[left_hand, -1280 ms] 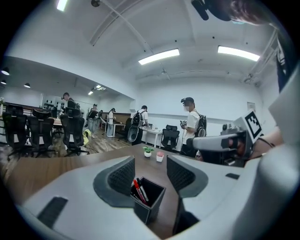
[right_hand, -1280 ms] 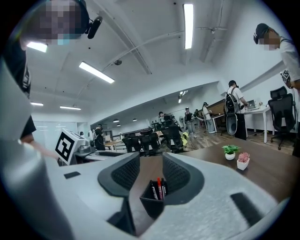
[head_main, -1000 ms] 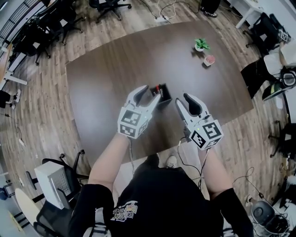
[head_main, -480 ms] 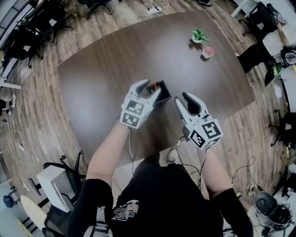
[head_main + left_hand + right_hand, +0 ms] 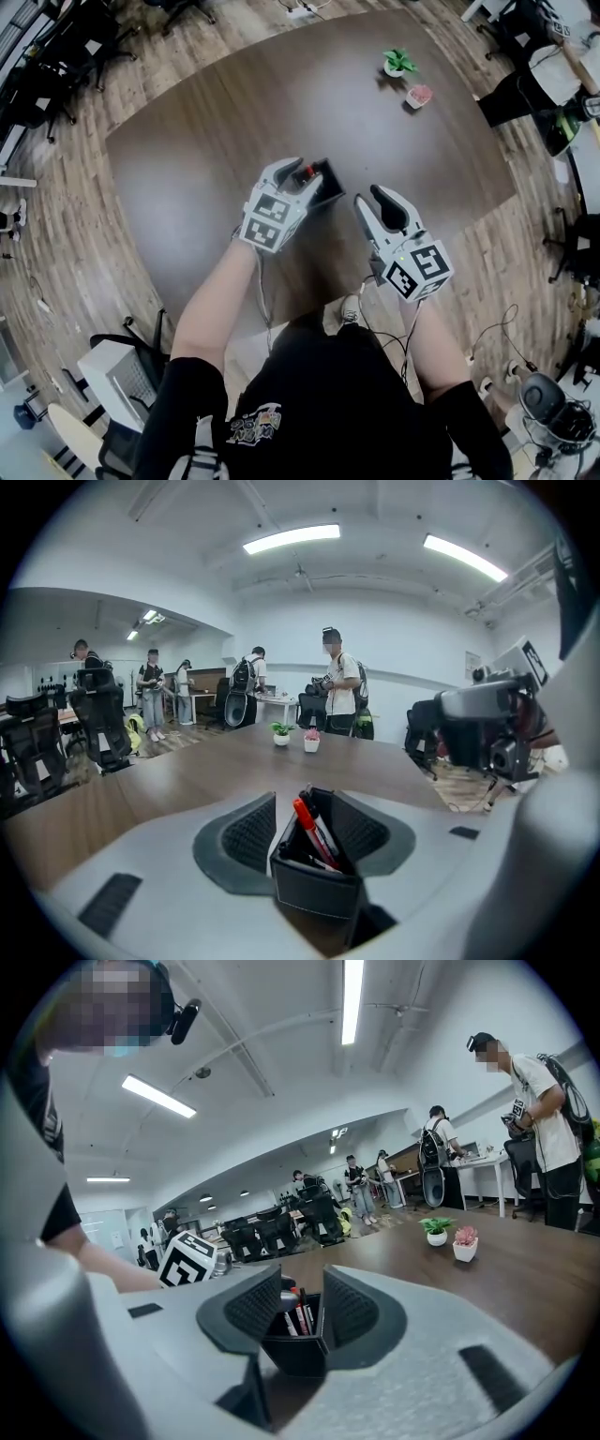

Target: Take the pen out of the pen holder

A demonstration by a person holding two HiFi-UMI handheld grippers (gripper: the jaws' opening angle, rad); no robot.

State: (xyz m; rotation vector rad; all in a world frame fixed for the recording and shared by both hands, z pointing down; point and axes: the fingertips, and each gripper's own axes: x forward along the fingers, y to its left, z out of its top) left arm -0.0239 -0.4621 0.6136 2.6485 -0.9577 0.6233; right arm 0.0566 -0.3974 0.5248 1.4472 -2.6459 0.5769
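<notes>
The pen holder is sitting near the middle of the counter. The move turns on this: seen from your head, it lies at about 10 o'clock from your right tongs, close ahead of their tips but not yet between them.

Your left tongs are already at it. Their jaws are standing apart with the holder framed between the two ribbed pads. The left pad is looking very close to the wall, though I cannot tell whether either pad is pressing, so I am reading them as open rather than clamped.

The red pen is standing in the holder among darker ones. In the left gripper view its long axis is leaning, with the cap pointing toward 11 o'clock. That top end is the part rising clear of the rim.

Your right tongs are also gaping wide and carrying nothing. The right gripper view is looking straight along the jaws at the holder's open mouth.

Both forearms are reaching forward from your body, and both tools are tipping slightly downward. The left is the nearer one, so it is probably best suited to steadying the holder while the right goes for the pen.
</notes>
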